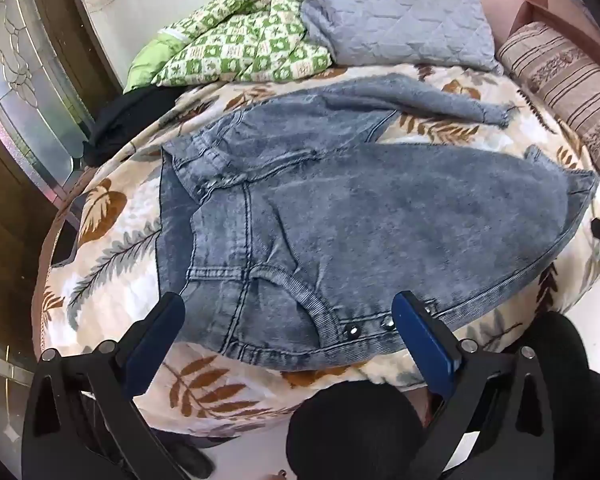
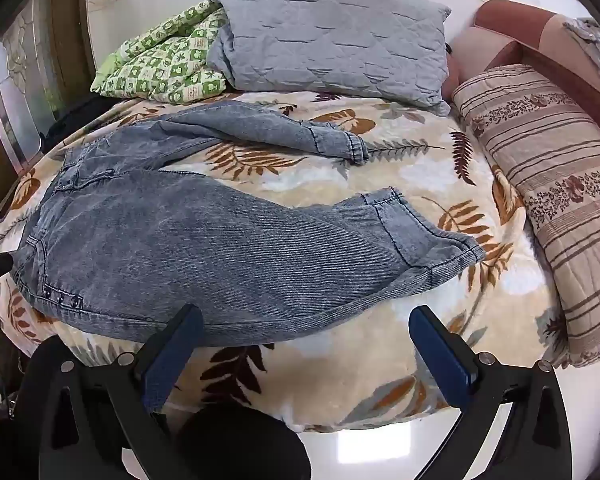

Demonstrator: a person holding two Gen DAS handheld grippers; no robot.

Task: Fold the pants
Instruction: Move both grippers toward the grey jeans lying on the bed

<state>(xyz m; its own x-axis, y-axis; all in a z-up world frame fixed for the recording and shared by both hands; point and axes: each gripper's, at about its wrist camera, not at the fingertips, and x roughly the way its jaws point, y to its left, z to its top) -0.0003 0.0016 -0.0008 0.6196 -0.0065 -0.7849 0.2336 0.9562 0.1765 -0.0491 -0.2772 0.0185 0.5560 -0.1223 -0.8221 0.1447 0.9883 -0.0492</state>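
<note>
Jeans (image 1: 340, 216) are lying spread on the bed (image 1: 112, 240), waist toward the left, two legs splaying apart toward the bolster (image 2: 548, 184) on the right; nothing folded yet, by the look of it. Left gripper (image 1: 288, 312) is hovering over the waist corner near the snap studs (image 1: 370, 326), fingers (image 1: 424, 344) released wide, holding nothing. Right gripper (image 2: 304, 320) is hanging above the near leg's outer seam, fingers (image 2: 440, 348) likewise spread and empty. Step in hand, likely: taking hold for the first lengthwise fold, one leg onto the other. To do it well, the left should be pinching the waistband at its near corner, through both layers, and the right should be catching the near leg close to its hem (image 2: 440, 248) rather than mid-thigh, so the leg is carrying over flat instead of sagging. The far leg (image 2: 268, 132) is lying crooked and partly rumpled; straightening it first would be helping the edges match. Denim is acid-washed grey-blue, stiff and ribbed-looking, with thick stitched seams and turned cuffs. The bed cover is plush, cream with brown and grey leaves, soft enough to be dragging on the cloth. A quilted grey pillow (image 2: 332, 36) and a green checked blanket (image 2: 164, 64) are sitting at the far edge, apart from the jeans.
</note>
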